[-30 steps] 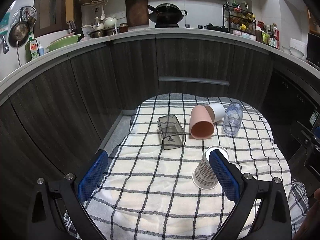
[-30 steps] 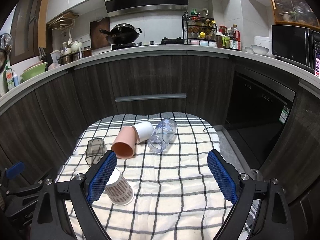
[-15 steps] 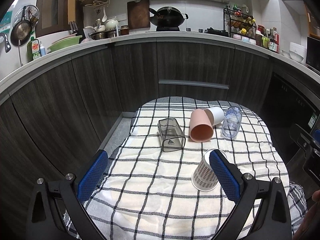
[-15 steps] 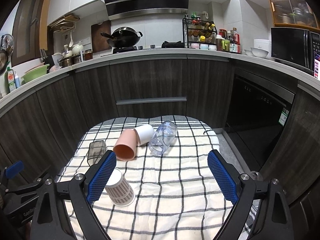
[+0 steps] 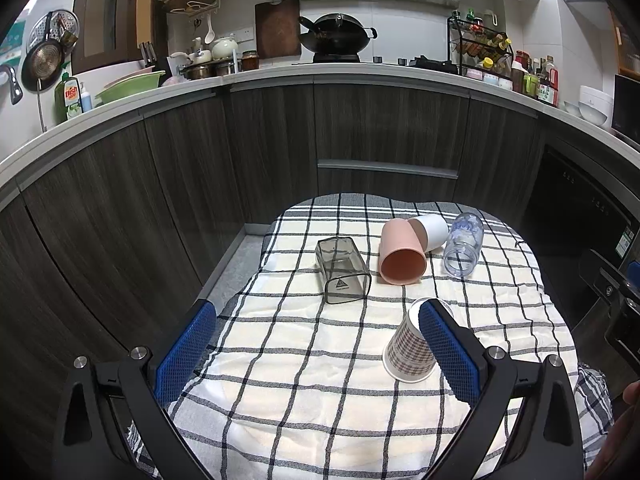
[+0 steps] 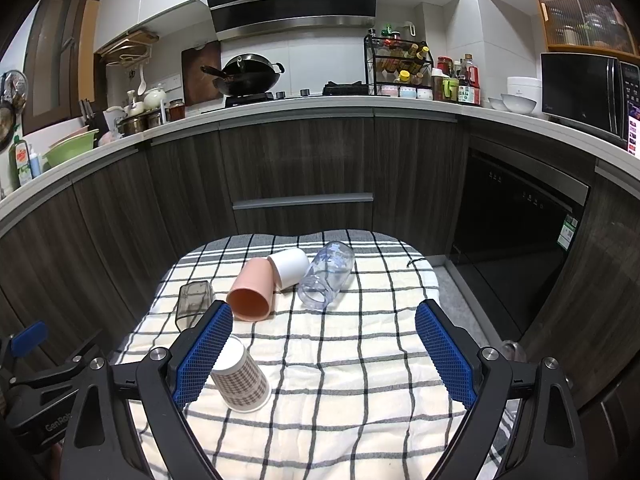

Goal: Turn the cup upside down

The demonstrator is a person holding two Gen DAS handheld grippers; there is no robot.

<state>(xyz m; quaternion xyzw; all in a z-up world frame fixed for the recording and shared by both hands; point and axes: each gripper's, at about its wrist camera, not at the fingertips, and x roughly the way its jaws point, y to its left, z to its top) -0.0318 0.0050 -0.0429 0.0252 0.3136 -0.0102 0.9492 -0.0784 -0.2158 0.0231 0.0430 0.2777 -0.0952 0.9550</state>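
A plaid paper cup [image 5: 408, 350] [image 6: 240, 376] stands mouth-down on the checked cloth [image 5: 304, 368]. Farther back lie on their sides a pink cup [image 5: 401, 257] [image 6: 253, 290], a white cup [image 5: 431, 230] [image 6: 289, 266], a clear bottle-like cup [image 5: 463, 243] [image 6: 327, 275] and a smoky square cup [image 5: 341, 270] [image 6: 193, 304]. My left gripper [image 5: 316, 342] is open and empty, its right finger just beside the plaid cup. My right gripper [image 6: 324, 346] is open and empty, its left finger in front of the plaid cup.
The cloth covers a small table [image 6: 404, 268] in front of dark kitchen cabinets [image 5: 384, 132]. The counter above holds a wok [image 5: 338, 36], pots, a spice rack [image 6: 396, 66] and a microwave [image 6: 588, 88]. The left gripper's body shows at the right wrist view's lower left [image 6: 44, 392].
Both grippers have drawn back and risen slightly, so the table and cups appear a little farther away. No cup has moved.
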